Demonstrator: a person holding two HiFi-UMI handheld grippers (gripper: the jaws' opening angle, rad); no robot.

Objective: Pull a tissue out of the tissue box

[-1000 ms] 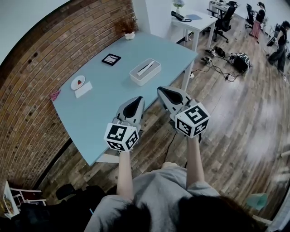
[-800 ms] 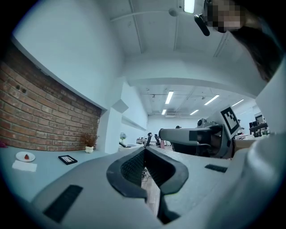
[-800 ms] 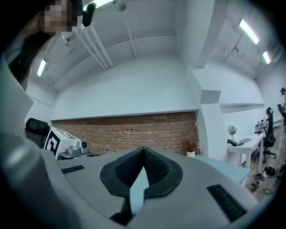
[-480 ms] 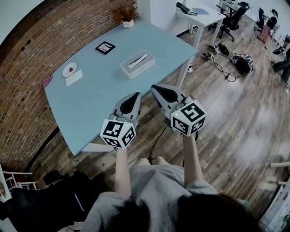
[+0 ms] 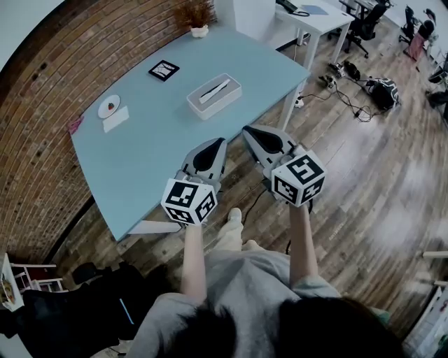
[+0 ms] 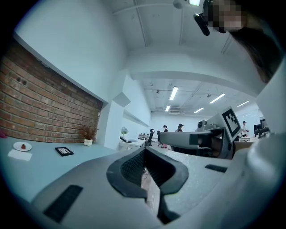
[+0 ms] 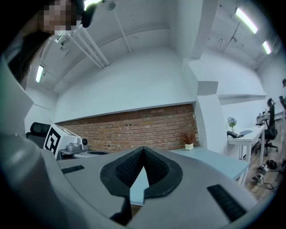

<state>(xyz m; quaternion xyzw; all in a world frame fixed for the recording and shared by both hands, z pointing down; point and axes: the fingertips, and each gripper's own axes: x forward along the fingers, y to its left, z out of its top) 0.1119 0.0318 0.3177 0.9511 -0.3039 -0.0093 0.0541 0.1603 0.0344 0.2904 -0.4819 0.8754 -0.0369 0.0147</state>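
I read the left gripper (image 5: 213, 145) with its fingers pressed together on nothing. It sat short of the tissue box (image 5: 214, 96), almost directly in line with it, over the near edge of the table (image 5: 140, 161). The tissue box lay mid-table, well apart from both grippers, its long axis and slot slanting up to the right. The right gripper (image 5: 250, 133), fingers likewise pressed together and empty, sat near-right of the tissue box, off the table. I judged the left gripper slightly nearer.

We log an open-plan office: white desk (image 5: 308, 17) and swivel chairs (image 5: 367, 21) at one o'clock, pale blue table (image 5: 140, 154) at eleven beside a brick wall (image 5: 42, 140), plank floor (image 5: 364, 161), ceiling strip lights (image 6: 173, 93).
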